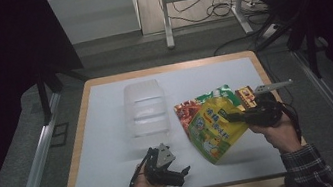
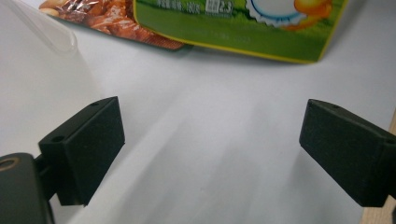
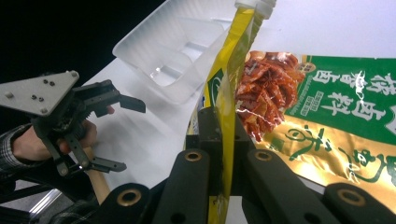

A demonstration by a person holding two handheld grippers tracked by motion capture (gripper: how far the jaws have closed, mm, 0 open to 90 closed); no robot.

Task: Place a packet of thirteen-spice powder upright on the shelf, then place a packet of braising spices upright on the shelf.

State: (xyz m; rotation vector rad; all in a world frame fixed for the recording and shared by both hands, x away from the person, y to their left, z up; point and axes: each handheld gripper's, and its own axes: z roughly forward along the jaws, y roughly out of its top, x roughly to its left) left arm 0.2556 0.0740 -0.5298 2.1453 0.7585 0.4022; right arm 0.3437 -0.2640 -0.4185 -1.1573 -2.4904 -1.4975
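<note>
The yellow spouted pouch (image 1: 214, 127) hangs in the right gripper (image 1: 239, 117), lifted off the counter (image 1: 112, 147) at the right, just over the other snack packets. Its jaws are clamped tight on the pouch's edge, the film squeezed flat between them in the right gripper view. I'd judge it soft and floppy, a filled pouch with some weight low down, so it will sag and swing from an edge grip; the glossy film looks slippery too. A hold near the stiff seam, or up by the white cap (image 3: 254, 5), should be surer than the belly (which would just bulge).

Behind it lie a red-printed packet (image 3: 264, 88) and a green-and-gold packet (image 3: 345, 112), overlapping, partly covered by the pouch. The clear plastic tray (image 1: 145, 108) sits mid-counter, empty as far as I can tell, its walls hard to read against the white top.

The left gripper (image 1: 174, 170) rests low near the front edge, jaws spread wide with nothing between them. The pouch's print is too small to read in the high view.
</note>
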